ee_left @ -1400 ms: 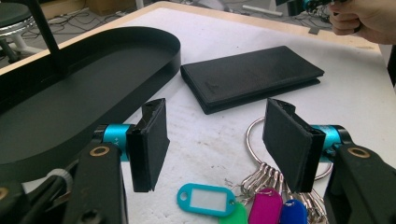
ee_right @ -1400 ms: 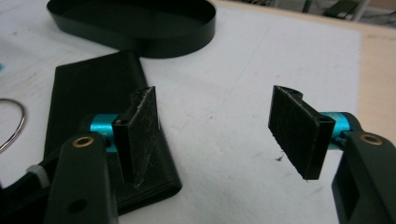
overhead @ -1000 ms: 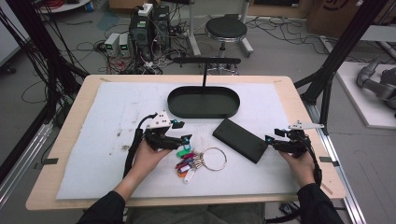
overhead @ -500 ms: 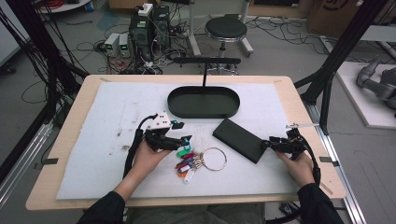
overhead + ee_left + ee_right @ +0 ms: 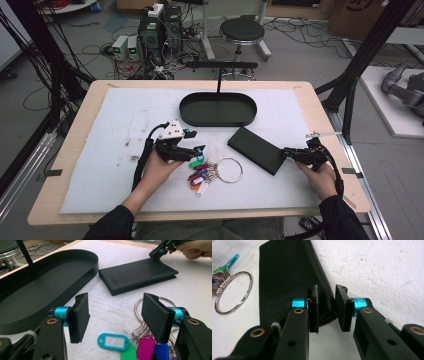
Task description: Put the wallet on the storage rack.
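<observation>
The wallet [image 5: 287,277] in front of my right gripper [image 5: 326,310] looks like matt black grained leather. At its nine o'clock lies a shiny metal key ring [image 5: 233,292] with glossy plastic tags [image 5: 113,341]. The white pad [image 5: 125,120] looks rough and foamy, the tray [image 5: 37,290] smooth matt black, the surface [image 5: 325,130] edge pale wood.
</observation>
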Demonstrator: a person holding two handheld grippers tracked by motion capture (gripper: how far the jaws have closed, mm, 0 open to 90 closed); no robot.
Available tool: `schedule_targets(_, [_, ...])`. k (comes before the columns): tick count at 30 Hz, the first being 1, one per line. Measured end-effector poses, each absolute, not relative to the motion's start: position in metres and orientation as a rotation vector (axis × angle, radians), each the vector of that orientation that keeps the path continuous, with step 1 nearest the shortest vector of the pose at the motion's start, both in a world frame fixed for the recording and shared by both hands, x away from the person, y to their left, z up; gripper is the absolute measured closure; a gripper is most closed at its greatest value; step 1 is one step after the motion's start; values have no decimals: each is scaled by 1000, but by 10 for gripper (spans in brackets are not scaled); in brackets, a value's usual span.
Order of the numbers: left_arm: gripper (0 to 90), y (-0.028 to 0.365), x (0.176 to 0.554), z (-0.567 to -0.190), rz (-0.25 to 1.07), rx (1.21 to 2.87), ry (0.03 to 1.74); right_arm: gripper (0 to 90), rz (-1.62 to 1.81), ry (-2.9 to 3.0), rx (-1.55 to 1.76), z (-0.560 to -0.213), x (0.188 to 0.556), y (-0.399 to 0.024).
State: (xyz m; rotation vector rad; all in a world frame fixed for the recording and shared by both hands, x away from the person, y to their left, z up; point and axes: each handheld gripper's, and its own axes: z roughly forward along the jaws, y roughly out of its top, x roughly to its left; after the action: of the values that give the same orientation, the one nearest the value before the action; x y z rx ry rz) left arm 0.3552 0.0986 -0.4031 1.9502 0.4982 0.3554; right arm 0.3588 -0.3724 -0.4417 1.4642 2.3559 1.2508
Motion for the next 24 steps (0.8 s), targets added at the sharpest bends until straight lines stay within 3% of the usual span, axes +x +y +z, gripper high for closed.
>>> schedule_targets(16, [389, 100, 359, -399, 374, 1862, 527, 818, 1335, 2304, 985, -405, 332, -361])
schedule_targets(24, [379, 83, 377, -392, 324, 1853, 522, 819, 1353, 2318, 834, -400, 324, -358])
